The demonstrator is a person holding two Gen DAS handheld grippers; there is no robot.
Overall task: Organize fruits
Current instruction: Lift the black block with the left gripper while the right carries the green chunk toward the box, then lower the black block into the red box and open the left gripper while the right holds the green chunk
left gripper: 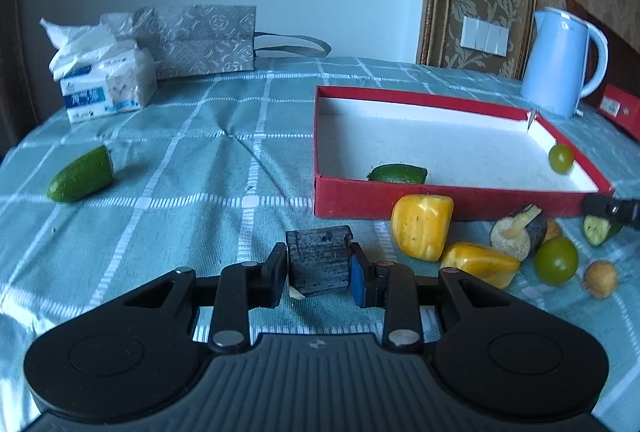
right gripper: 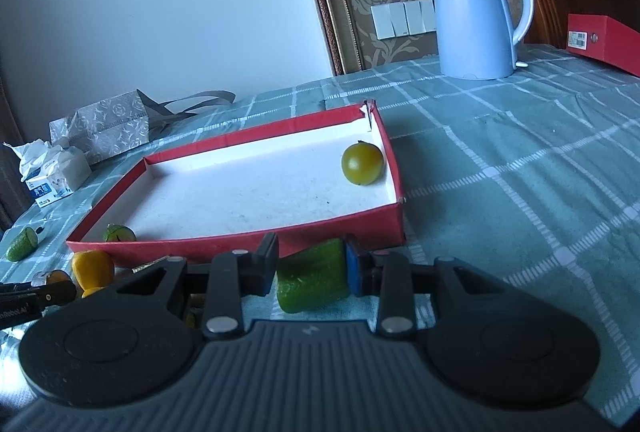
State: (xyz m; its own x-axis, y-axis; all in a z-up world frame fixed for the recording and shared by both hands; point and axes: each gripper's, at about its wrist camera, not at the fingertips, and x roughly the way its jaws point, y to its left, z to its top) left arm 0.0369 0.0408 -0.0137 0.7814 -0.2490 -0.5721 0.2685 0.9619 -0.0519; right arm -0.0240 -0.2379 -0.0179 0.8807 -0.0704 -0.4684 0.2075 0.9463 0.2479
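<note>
1. Your left gripper (left gripper: 319,264) pinches a dark chunk (left gripper: 319,260) between its two pads, low over the tablecloth (left gripper: 192,167), near the front edge of the table.
2. Your right gripper (right gripper: 310,274) pinches a green piece (right gripper: 312,278), just in front of the red tray's front wall.
3. Beside your left gripper, on the right, lie two yellow pieces (left gripper: 422,226), a cut dark piece (left gripper: 519,232), a round green fruit (left gripper: 557,260) and a small tan ball (left gripper: 600,278). They sit close together on the cloth, just in front of the tray.
4. The red tray (left gripper: 440,200) has a white floor. A green slice (left gripper: 398,173) lies against its front wall. A green-yellow tomato (right gripper: 362,163) sits by its right wall.
5. A cucumber half (left gripper: 82,173) lies alone near the left edge of the table, well apart from the tray.
6. Far back, a tissue pack (left gripper: 104,87) and a grey bag (left gripper: 204,39) sit at the back left. A blue kettle (right gripper: 476,15) and a red box (right gripper: 604,41) stand at the back right.
</note>
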